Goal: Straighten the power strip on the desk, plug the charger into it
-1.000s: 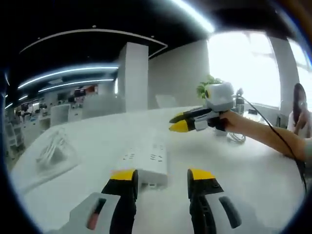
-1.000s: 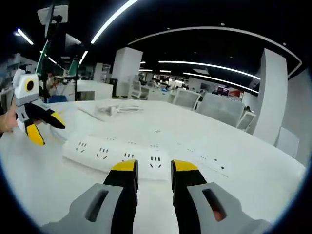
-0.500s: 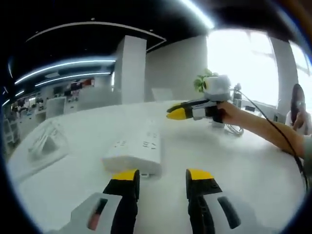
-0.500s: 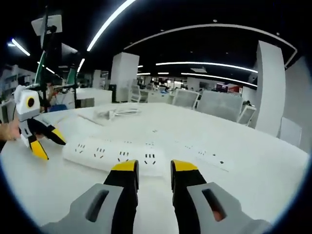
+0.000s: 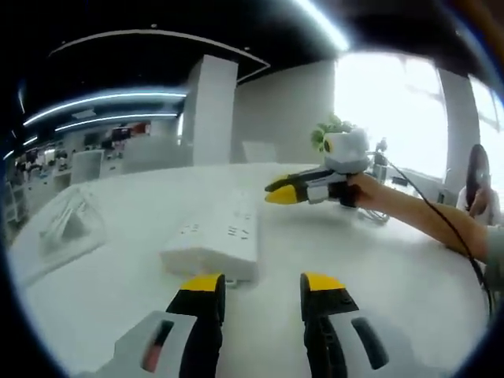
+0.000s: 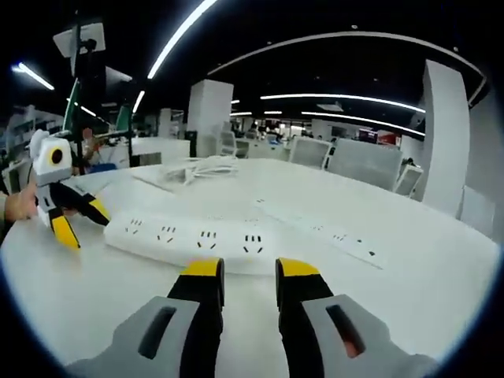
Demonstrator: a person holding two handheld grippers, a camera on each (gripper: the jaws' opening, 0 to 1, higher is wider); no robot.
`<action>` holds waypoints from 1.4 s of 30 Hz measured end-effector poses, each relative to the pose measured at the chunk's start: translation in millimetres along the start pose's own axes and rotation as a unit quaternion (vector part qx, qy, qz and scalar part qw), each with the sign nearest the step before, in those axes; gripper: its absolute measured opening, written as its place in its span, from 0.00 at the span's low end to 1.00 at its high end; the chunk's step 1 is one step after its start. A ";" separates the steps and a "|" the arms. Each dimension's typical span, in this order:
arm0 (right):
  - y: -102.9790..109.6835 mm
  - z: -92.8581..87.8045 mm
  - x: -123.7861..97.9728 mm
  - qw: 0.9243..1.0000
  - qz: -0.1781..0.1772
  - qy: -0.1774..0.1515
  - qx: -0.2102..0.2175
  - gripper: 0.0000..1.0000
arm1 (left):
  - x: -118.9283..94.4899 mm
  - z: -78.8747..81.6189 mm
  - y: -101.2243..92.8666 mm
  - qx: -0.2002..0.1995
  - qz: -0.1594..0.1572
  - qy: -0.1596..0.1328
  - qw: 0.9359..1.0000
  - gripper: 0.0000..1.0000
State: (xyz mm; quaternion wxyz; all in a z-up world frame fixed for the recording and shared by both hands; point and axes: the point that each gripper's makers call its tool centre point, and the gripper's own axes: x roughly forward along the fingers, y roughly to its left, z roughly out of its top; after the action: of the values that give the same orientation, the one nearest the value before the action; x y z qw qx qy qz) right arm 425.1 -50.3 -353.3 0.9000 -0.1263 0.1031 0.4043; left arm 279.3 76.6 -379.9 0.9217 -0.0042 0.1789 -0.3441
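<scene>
Straightening step in hand — power strip (image 6: pixel 213 240) flat on white tabletop (image 6: pixel 409 299), not yet gripped; charger (image 6: pixel 201 168) with cord lies well beyond it.
Left claw (image 5: pixel 262 285) spread, empty, facing strip's short end.
Right claw (image 6: pixel 246 269) slightly spread, empty, level at strip's long side.
Next — likely close on strip, turn it square.

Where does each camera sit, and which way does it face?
Left gripper view: rides the left gripper, looking along the strip from its end; the right gripper and the person's forearm enter from the right.
Right gripper view: rides the right gripper, facing the strip's long side; the left gripper is at left.
Shared: strip, desk.
</scene>
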 end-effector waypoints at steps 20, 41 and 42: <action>-2.9 -12.7 19.9 1.000 0.007 0.016 -0.016 0.36 | 4.1 -1.6 3.1 -0.007 0.000 0.000 1.000 0.39; 8.3 -13.3 27.7 0.998 0.058 0.020 -0.026 0.43 | 3.9 0.8 2.3 -0.015 -0.009 -0.001 1.000 0.39; 7.9 -13.1 27.8 0.998 0.059 0.021 -0.026 0.43 | 3.9 0.7 2.4 -0.014 -0.009 0.000 1.000 0.39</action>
State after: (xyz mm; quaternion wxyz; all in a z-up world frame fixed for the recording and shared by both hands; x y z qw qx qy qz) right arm 436.2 -29.8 -374.8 0.8688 -0.1521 0.1182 0.4562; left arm 283.7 75.9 -380.9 0.9183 -0.0191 0.1834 -0.3502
